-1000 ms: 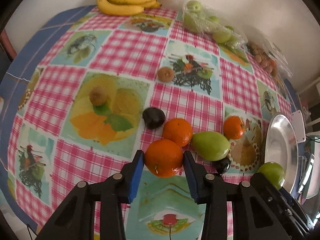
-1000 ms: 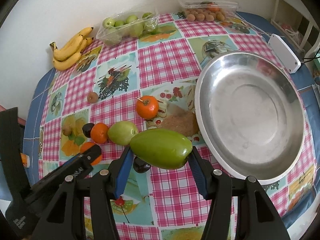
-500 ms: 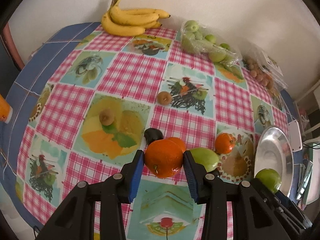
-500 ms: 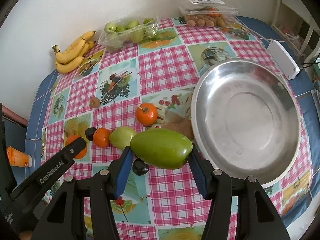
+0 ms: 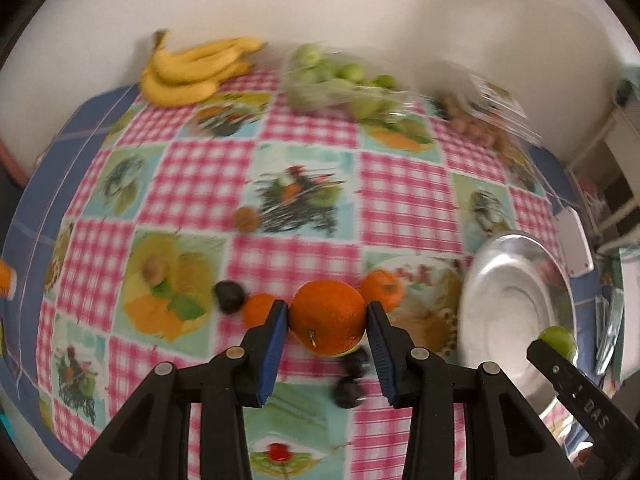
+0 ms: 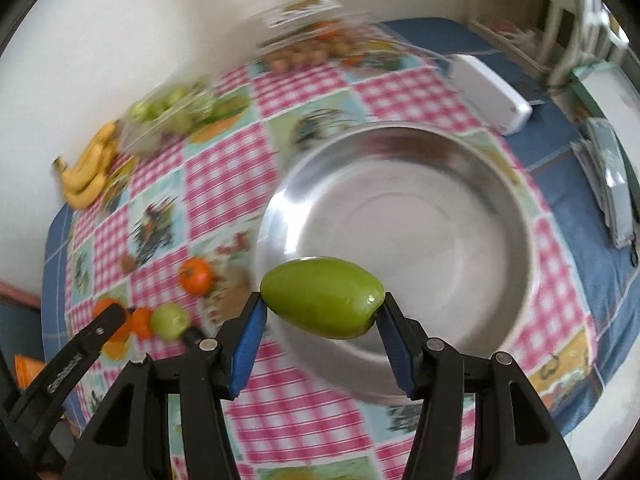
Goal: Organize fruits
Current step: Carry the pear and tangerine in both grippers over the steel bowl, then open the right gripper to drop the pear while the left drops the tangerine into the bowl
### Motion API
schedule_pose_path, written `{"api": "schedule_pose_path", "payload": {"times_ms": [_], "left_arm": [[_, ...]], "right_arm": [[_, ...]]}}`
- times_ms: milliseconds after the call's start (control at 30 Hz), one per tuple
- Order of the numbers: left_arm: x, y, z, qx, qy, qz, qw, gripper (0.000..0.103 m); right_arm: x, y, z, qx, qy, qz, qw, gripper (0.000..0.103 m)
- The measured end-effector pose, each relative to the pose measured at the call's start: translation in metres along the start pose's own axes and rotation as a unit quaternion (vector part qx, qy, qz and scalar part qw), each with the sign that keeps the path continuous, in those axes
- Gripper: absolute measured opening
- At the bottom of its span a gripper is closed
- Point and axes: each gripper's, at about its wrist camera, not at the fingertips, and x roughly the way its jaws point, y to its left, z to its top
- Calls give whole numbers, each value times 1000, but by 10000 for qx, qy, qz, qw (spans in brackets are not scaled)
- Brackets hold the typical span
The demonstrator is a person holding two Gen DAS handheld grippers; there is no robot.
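Note:
My left gripper is shut on a large orange and holds it above the checked tablecloth. My right gripper is shut on a green mango, held over the near rim of the round steel bowl. The bowl also shows at the right in the left wrist view, with the mango at its edge. On the cloth lie two smaller oranges, a second green fruit, dark plums and two kiwis.
Bananas, a bag of green apples and a clear box of small fruits line the back by the wall. A white box lies beyond the bowl. An orange cup stands at the left edge.
Both grippers have swung to the right with their fruit. The mango is now over the bowl's near rim, and the orange is carried higher and toward the bowl.

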Motion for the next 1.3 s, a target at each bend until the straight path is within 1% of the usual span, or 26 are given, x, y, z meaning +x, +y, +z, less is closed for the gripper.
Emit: {"api": "schedule_pose_path", "payload": {"times_ms": [167,300,433,500,600,667,900,1000,1133,1300], "left_arm": [[-7,-48,7,578,-129,-201,9980,42],[-7,-82,9,926,-184,-326,9950,42],[2,-104,7,1148,-149,-407,9924,42],[12,-113,5,1209,-66,-402,9918,42],[28,-119,2,1143,172,-488,9921,42],[36,-123,1,1158,243,-463,9919,42],[53,-135,-3,1238,338,-482,9906,43],[59,-138,-4,1260,353,-460,9903,43],[66,-141,-5,1247,405,-464,9903,43],[68,-142,-6,1260,370,-457,9903,43]], "right_arm": [[-4,-36,11,379,-76,-148,9991,58],[-5,-54,17,534,-152,-263,9981,58],[-4,-63,21,611,-163,-263,9977,58],[1,-66,22,631,-132,-289,9975,58],[9,-69,22,638,-84,-395,9971,58],[18,-73,23,657,-19,-453,9968,58],[34,-86,29,779,114,-536,9955,58],[36,-90,29,815,130,-609,9947,58],[40,-96,29,893,170,-576,9942,58],[41,-95,28,880,184,-612,9941,58]]}}
